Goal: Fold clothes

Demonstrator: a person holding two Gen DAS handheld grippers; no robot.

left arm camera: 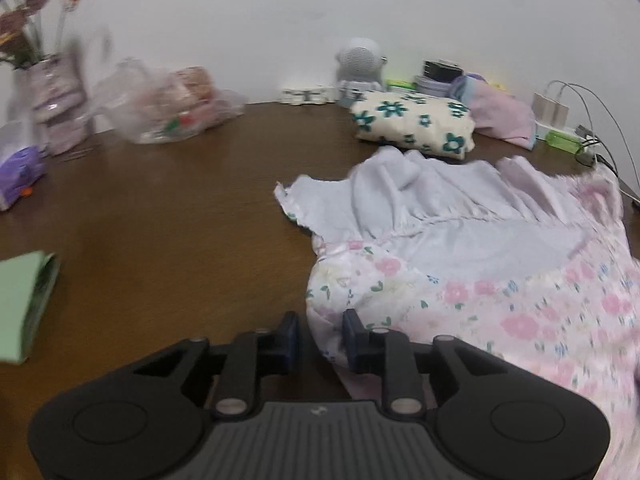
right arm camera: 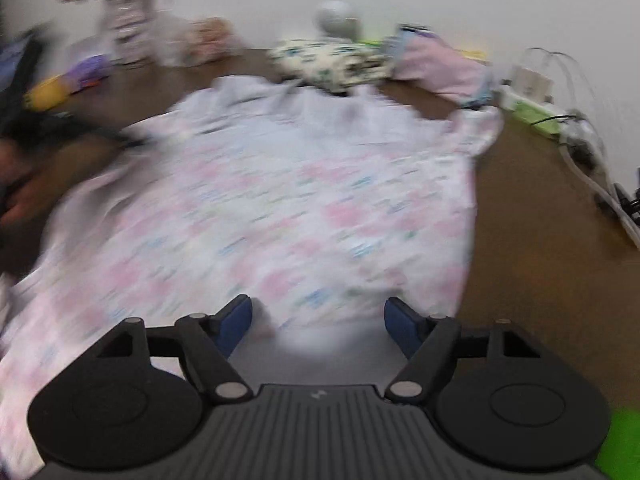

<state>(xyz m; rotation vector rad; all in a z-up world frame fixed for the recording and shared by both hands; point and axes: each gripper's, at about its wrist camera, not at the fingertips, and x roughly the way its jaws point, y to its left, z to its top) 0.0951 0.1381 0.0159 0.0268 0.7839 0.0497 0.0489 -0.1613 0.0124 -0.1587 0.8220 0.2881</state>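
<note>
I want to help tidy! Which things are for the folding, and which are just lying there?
For the folding:
- pink flowery cotton dress, spread out
- folded cream cloth with teal flowers
- folded pink cloth

Just lying about:
- flower vase
- clear plastic bag
- white charger

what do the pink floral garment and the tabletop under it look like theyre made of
Pink floral garment: thin woven cloth, probably cotton, matte; it crumples and gathers into soft ruffles.
Tabletop: dark brown wood or wood-look laminate, smooth with a faint sheen; blur hides any grain.
</note>
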